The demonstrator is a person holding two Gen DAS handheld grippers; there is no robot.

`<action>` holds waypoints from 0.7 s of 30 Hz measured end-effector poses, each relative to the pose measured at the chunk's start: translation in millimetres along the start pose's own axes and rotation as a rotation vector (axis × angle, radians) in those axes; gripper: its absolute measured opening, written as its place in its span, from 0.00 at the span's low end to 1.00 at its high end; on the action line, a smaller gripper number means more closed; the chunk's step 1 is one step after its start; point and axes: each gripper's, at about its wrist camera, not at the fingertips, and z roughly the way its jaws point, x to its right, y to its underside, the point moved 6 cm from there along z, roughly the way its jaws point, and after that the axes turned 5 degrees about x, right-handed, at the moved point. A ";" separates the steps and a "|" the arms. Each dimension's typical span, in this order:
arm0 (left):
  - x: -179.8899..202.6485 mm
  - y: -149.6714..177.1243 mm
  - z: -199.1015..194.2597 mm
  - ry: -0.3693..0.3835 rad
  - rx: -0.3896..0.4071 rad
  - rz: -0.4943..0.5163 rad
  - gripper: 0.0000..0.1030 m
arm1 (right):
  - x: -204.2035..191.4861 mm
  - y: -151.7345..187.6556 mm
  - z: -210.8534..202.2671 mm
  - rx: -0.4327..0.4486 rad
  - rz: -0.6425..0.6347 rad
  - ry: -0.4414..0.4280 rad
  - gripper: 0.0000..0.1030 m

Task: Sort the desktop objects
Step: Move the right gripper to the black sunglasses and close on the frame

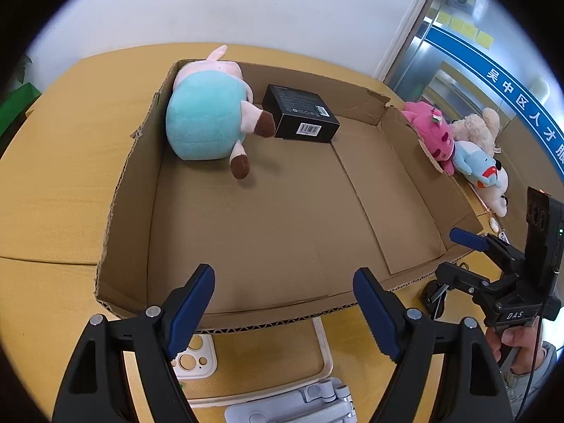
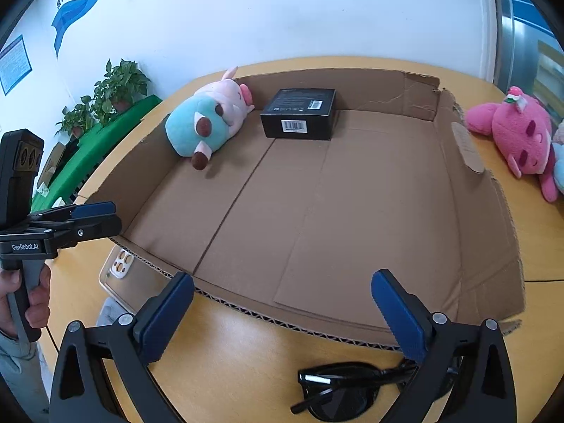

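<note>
Desktop objects are partly sorted, judging by how they lie: the shallow brown cardboard tray [image 1: 116, 190] on the round wooden counter [image 1: 60, 162] already holds a teal-and-pink plush pig [image 1: 206, 116] lying on its side in the far left corner and a small black cardboard box with a barcode label [image 1: 299, 112] just beside it, the pig's brown foot touching or nearly touching the box. The rest of the tray floor is bare. Several things remain outside it. A bright pink plush toy [image 2: 518, 137] lies on the counter beyond the tray's right wall, with a cream plush [image 1: 476, 127] and a light blue plush [image 1: 476, 165] heaped against it. On the near side, a clear phone case with camera cut-outs [image 2: 118, 271] lies just outside the tray's front wall, a pair of black sunglasses [image 2: 338, 394] rests folded below the right tool [image 2: 282, 313], and a pale grey folding stand [image 1: 310, 402] sits under the left tool [image 1: 283, 313]. Both tools hang over the tray's front edge with blue pads spread wide and nothing between them; the right tool is the wider of the two. Neither carries anything, so I judge the work less than half done, with the sunglasses and the case or stand the handiest next picks.
</note>
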 end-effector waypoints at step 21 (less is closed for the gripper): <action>111.2 45.2 -26.8 0.150 0.118 0.199 0.79 | 93.3 75.3 -36.9 0.021 0.497 -0.048 0.94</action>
